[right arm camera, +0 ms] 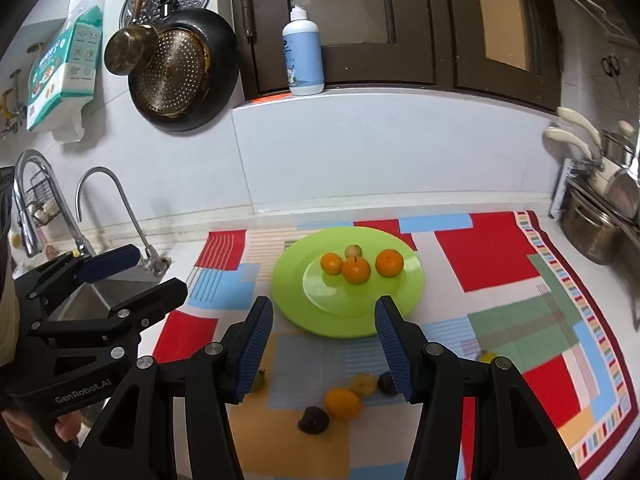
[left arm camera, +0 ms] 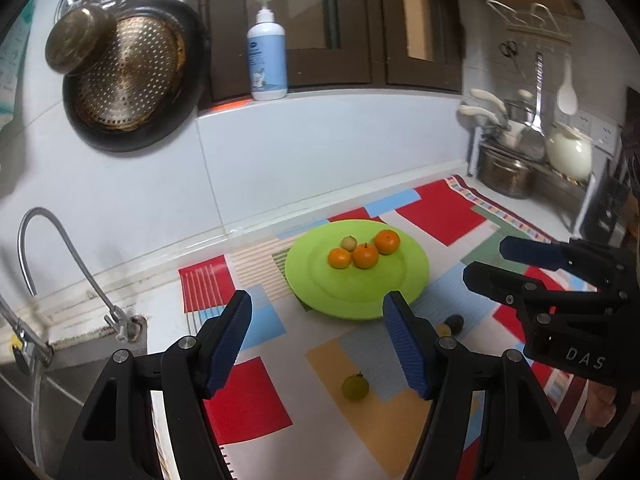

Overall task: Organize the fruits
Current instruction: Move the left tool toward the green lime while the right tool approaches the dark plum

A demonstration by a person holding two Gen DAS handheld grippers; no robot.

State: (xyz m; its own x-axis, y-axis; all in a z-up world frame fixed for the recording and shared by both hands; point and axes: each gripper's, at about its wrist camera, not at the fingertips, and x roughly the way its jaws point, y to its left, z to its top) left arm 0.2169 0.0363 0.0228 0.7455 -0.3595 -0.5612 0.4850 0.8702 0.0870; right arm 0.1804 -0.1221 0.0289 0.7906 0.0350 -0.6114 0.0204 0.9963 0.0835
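A lime green plate (left arm camera: 344, 300) (right arm camera: 296, 304) lies on the patterned mat and holds three oranges (left arm camera: 365, 255) (right arm camera: 356, 270) and a small pale green fruit (left arm camera: 349, 243) (right arm camera: 353, 250). My left gripper (left arm camera: 318, 340) is open and empty, just in front of the plate; a small green fruit (left arm camera: 355, 387) lies on the mat between its fingers. My right gripper (right arm camera: 324, 344) is open and empty in front of the plate, above loose fruit: an orange (right arm camera: 343, 403), a yellow fruit (right arm camera: 363, 384) and two dark fruits (right arm camera: 313, 420) (right arm camera: 386, 383). Each gripper shows in the other's view, the right (left arm camera: 486, 262) and the left (right arm camera: 158, 272).
A sink with curved taps (left arm camera: 52, 248) (right arm camera: 116, 200) lies to the left of the mat (right arm camera: 496, 256). Pans (left arm camera: 132, 76) hang on the wall. A soap bottle (left arm camera: 267, 48) stands on the sill. Pots and a rack (left arm camera: 532, 152) fill the right corner.
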